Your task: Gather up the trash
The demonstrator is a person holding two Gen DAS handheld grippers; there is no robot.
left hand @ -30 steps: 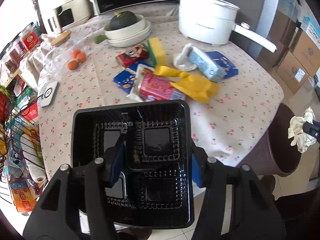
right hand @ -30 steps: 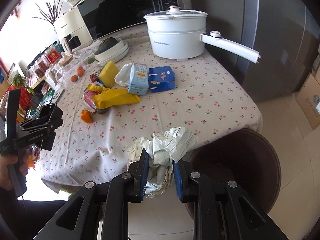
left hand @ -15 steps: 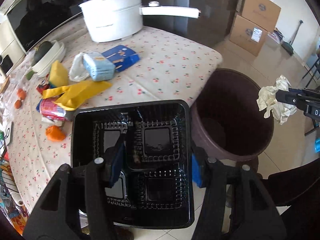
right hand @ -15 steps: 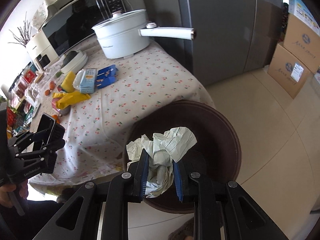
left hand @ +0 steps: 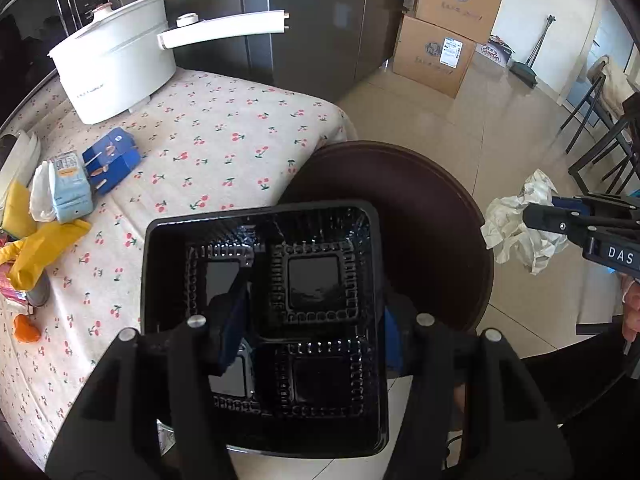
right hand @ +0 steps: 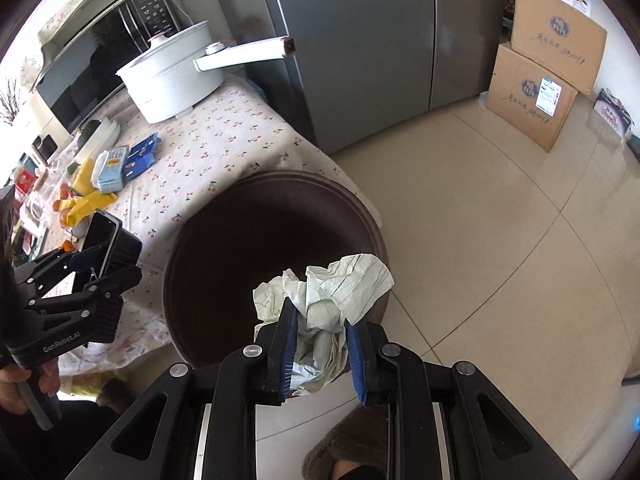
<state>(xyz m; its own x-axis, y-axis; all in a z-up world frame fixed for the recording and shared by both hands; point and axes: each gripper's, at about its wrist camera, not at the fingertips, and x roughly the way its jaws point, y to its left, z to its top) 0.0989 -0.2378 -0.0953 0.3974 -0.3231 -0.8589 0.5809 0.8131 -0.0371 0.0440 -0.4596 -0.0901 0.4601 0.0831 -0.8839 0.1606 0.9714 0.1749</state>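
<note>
My left gripper (left hand: 312,312) is shut on a black plastic meal tray (left hand: 312,280) with several compartments. One finger is inside the tray and the other is against its right wall. The tray hangs over the table's corner and the near left rim of a round dark brown bin (left hand: 432,220). My right gripper (right hand: 320,320) is shut on a wad of crumpled white paper (right hand: 336,284) above the bin (right hand: 248,248), at its near right rim. In the left wrist view the right gripper (left hand: 540,210) and the paper (left hand: 516,228) are just right of the bin. Seen from the right wrist, the left gripper (right hand: 92,264) is left of the bin.
The cherry-print table (left hand: 224,136) bears a white pot with a long handle (left hand: 116,68), a blue box (left hand: 112,160), a tissue pack (left hand: 68,188), a yellow glove (left hand: 40,248) and wrappers. Behind stand a grey fridge (right hand: 380,40) and cardboard boxes (right hand: 540,92). Chair legs (left hand: 600,148) stand on the right.
Both grippers swung from over the table to the bin beside it, each keeping its hold. The paper went from the table edge to above the bin, and the tray now overlaps the bin's rim.
</note>
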